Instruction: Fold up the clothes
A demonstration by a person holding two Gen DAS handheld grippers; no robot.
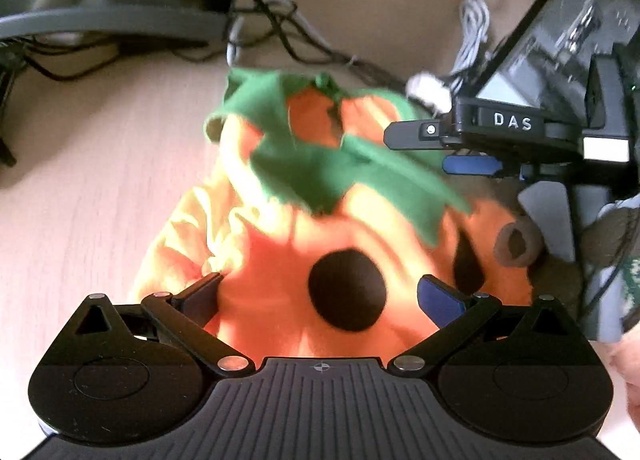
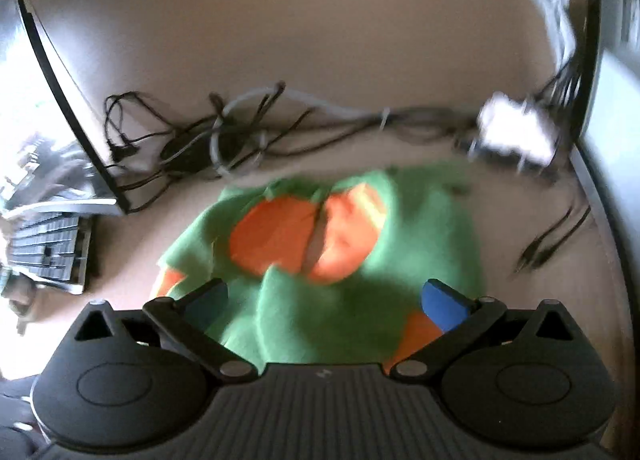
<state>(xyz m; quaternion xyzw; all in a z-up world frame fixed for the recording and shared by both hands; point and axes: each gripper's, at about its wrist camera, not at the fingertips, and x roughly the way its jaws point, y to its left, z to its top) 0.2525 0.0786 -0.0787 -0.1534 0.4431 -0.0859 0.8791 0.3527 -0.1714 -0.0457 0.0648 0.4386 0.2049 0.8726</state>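
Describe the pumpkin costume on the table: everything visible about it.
The pumpkin costume is soft, fleece-like orange cloth with a jagged green leaf collar around an open neck and black round face patches. It lies crumpled, unfolded, on the light wooden table. Its pale yellow-lit side bunches leftward. The left tool and right tool stand open astride it; contact is unclear through blur.

Left gripper [image 1: 320, 292] spread wide, fingers [image 1: 440, 300] apart, angled downward. Right gripper [image 2: 326, 300] likewise spread wide, tilted downward, reaching in from the left view's right edge [image 1: 472, 148].
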